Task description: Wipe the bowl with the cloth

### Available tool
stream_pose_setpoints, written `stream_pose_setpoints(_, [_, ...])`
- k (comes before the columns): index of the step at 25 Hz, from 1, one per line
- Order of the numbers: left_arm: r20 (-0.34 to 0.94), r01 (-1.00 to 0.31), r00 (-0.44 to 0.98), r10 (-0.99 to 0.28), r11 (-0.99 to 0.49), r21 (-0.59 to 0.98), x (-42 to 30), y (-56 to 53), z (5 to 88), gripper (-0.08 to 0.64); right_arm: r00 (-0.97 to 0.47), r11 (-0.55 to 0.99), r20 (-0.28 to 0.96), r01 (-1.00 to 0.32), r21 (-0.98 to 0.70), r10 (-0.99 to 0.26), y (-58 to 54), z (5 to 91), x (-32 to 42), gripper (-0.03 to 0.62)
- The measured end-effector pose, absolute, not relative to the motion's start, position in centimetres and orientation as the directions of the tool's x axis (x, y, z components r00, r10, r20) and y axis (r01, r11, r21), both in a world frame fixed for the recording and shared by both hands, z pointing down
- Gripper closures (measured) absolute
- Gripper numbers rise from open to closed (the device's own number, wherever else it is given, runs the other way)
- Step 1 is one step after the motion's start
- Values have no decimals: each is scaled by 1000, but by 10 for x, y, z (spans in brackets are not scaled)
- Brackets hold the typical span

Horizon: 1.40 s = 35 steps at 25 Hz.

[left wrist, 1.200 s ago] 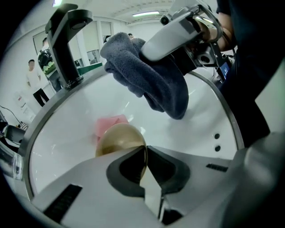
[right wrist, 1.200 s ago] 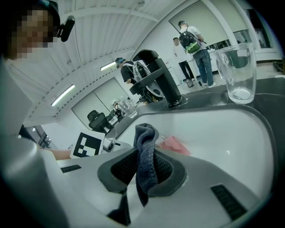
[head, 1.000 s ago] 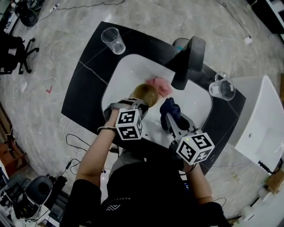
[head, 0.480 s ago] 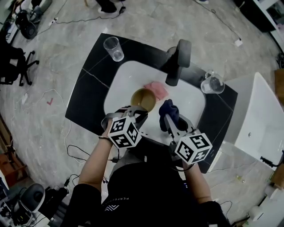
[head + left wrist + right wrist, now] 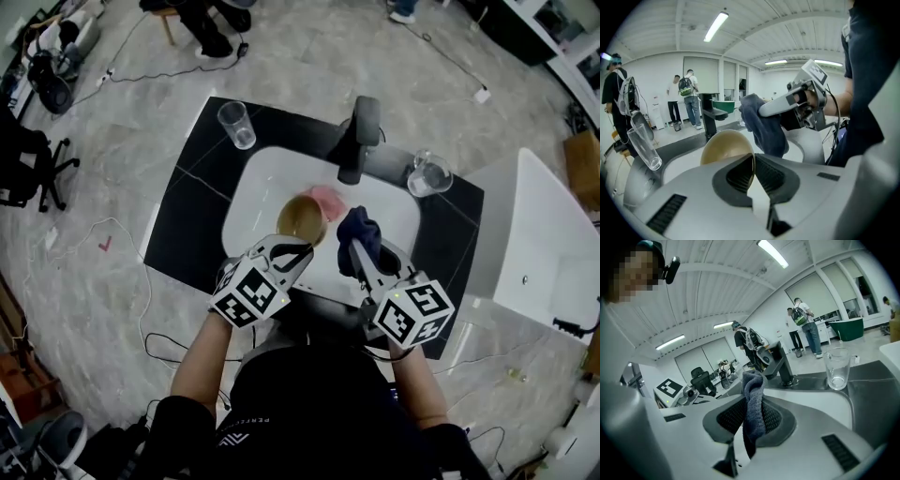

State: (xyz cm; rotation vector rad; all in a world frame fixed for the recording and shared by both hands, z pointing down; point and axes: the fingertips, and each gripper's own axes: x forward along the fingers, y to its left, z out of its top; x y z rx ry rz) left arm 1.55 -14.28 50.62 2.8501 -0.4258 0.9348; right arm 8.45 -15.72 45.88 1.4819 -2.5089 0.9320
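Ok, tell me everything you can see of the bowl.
The bowl is round, tan and smooth, with a thin rim; its material could be plastic or wood. It looks empty. It is held tilted over the white sink, its rim pinched between the jaws of the left hand-held gripper. The dark blue cloth hangs just beside it, apart from it in the head view.
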Motion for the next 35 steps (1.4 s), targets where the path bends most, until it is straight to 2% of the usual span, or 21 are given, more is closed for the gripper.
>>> stream_pose_setpoints(8, [336, -364, 906, -258, -878, 309, 6, -142, 452, 541, -553, 418, 286, -807, -417, -782, -147, 411, 73, 526])
stream_pose_setpoints(11, [280, -349, 925, -258, -868, 352, 5, -141, 436, 541, -560, 435, 272, -805, -404, -783, -144, 402, 68, 526])
stream_pose_setpoints(20, [297, -402, 902, -312, -859, 317, 4, -144, 425, 541, -590, 498, 214, -788, -361, -779, -134, 380, 58, 526])
stream_pose_setpoints(25, [287, -370, 917, -278, -863, 344, 1, -137, 420, 541, -626, 556, 180, -766, -323, -758, -130, 367, 46, 526])
stream_pose_setpoints(35, [305, -327, 925, -228, -887, 327, -6, -126, 419, 541, -663, 604, 200, -743, -288, -721, -134, 369, 23, 526])
